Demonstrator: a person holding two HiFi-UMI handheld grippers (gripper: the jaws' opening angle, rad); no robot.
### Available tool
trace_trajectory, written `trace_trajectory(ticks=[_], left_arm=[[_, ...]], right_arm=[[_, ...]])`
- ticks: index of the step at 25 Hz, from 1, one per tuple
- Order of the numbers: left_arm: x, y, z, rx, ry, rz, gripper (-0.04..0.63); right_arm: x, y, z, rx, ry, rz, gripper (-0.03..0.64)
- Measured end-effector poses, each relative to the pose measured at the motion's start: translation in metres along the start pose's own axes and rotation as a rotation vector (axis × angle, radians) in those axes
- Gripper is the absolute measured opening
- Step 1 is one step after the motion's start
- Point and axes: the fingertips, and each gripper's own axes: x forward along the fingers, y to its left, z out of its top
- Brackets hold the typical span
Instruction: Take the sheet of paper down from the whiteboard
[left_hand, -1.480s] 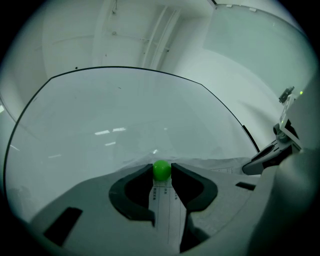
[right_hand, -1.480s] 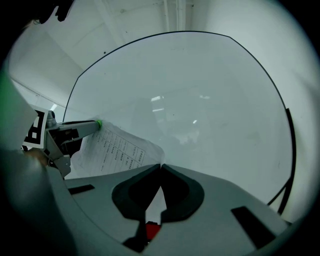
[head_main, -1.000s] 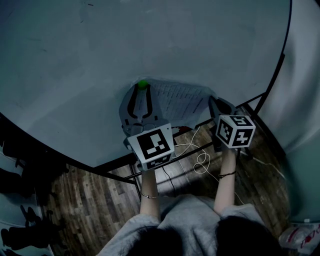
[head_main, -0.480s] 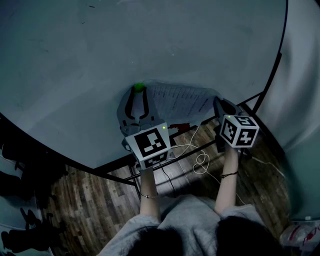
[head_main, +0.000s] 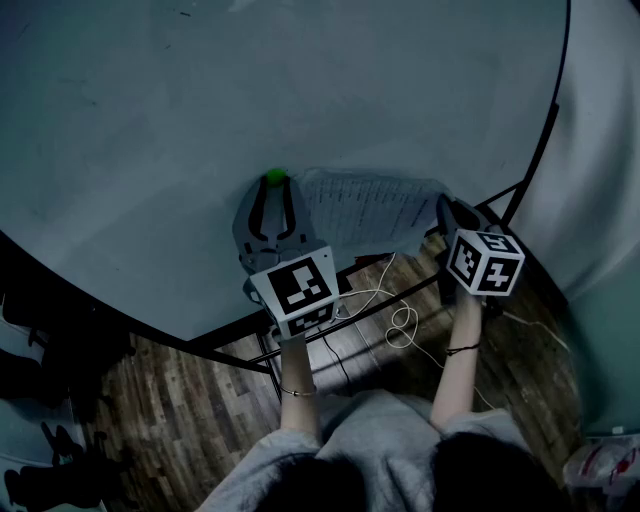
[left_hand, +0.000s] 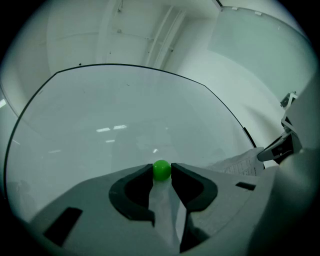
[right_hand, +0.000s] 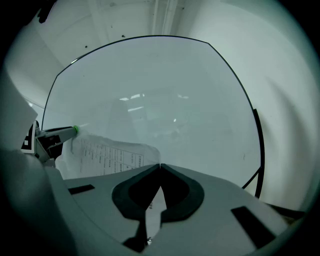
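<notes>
**A:** How are the two held?

**B:** The left hand-held gripper (left_hand: 161, 174) is closed narrow on a green ball (left_hand: 161, 169). The ball is pinched between the pad tips and set against the whiteboard (head_main: 300, 90). The right hand-held gripper (right_hand: 160, 167) is shut tight, tips together, with a corner of the sheet (head_main: 368, 208) caught at them.

**A:** Where is the sheet found?

**B:** It is stretched between the two. Its upper left corner is at the left hand-held gripper's tips, by the ball. Its right corner is at the right hand-held gripper's tips. It is seen rumpled rather than flat on the board.

**A:** What edges and open room are given?

**B:** The board's dark frame (head_main: 535, 150) is passed just right of the right hand-held gripper and runs on below both. Wide bare board is left above both and to the left of the left hand-held gripper. Below the frame and nearer the person, stand bars (head_main: 265, 350), a looped white cable (head_main: 402, 325) and a wood floor (head_main: 170, 400) are seen.

**A:** Can any writing be read?

**B:** Rows of small print are seen on the sheet, too fine to be read. Black square markers are carried on the left cube (head_main: 300, 290) and the right cube (head_main: 487, 262).
</notes>
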Motion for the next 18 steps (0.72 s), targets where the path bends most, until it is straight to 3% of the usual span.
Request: trace_trajectory(ticks=[9,18], left_arm=[[0.000,-0.004,0.001,0.015,-0.020,0.002,0.118],[-0.006,-0.008,-0.003,-0.044,-0.027,-0.053,0.118]], right_arm=[[-0.011,-0.002,0.009,-0.007,-0.031,0.005,-0.002],[-0.016,0.014,0.010,-0.034,-0.045,0.040,-0.002]])
